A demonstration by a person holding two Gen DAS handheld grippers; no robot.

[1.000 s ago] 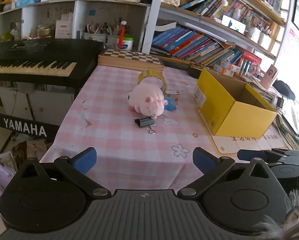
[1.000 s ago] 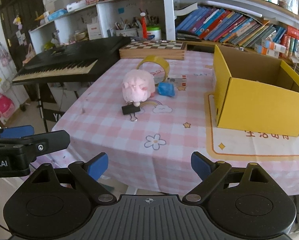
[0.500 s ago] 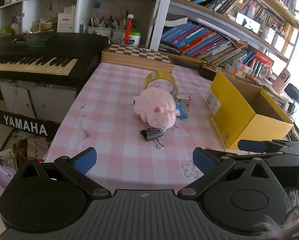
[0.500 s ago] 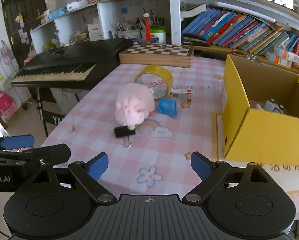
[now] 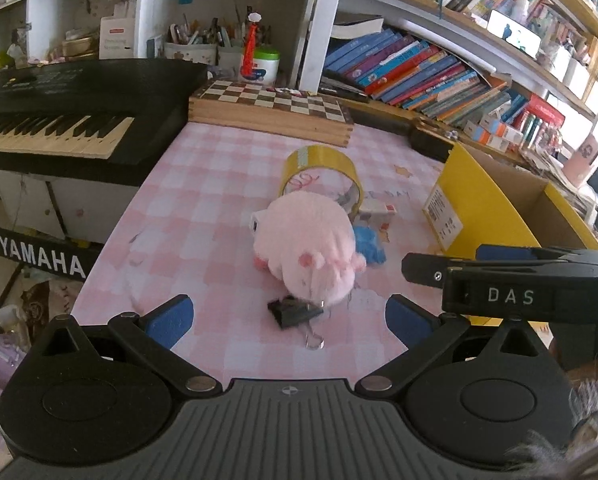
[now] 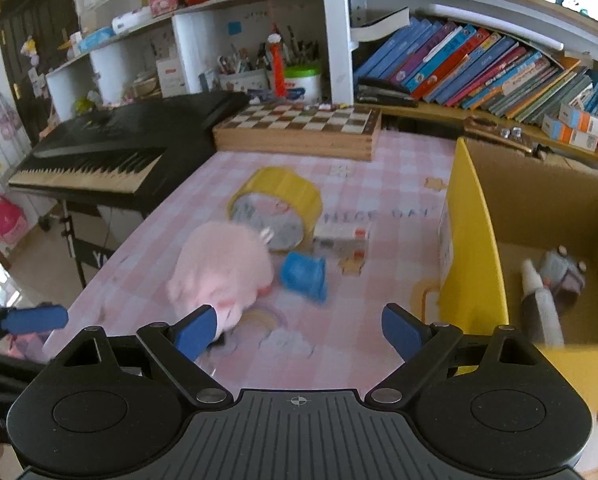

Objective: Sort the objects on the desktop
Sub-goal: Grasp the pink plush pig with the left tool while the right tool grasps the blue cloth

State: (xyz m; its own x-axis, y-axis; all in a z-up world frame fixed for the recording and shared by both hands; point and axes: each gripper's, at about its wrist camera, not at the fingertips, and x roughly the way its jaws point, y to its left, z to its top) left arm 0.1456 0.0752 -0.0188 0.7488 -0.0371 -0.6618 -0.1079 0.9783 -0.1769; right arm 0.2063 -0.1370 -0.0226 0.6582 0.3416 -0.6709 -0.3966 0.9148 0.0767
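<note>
Left claw (image 5: 287, 314): hanging wide open low in the left wrist view, nothing between its blue pads.
Right claw (image 6: 297, 330): gaping open too, empty, low in its own frame.
Plush pig (image 5: 309, 246): lying mid-frame on the pink checked tablecloth (image 5: 203, 196), its snout touching the black binder clip (image 5: 295, 312).
Tape roll (image 5: 321, 172): standing on edge just behind the pig.
Blue toy (image 6: 304, 276): sitting just right of the pig.
Yellow box (image 6: 473, 248): sitting open at the right, small items showing inside.
</note>
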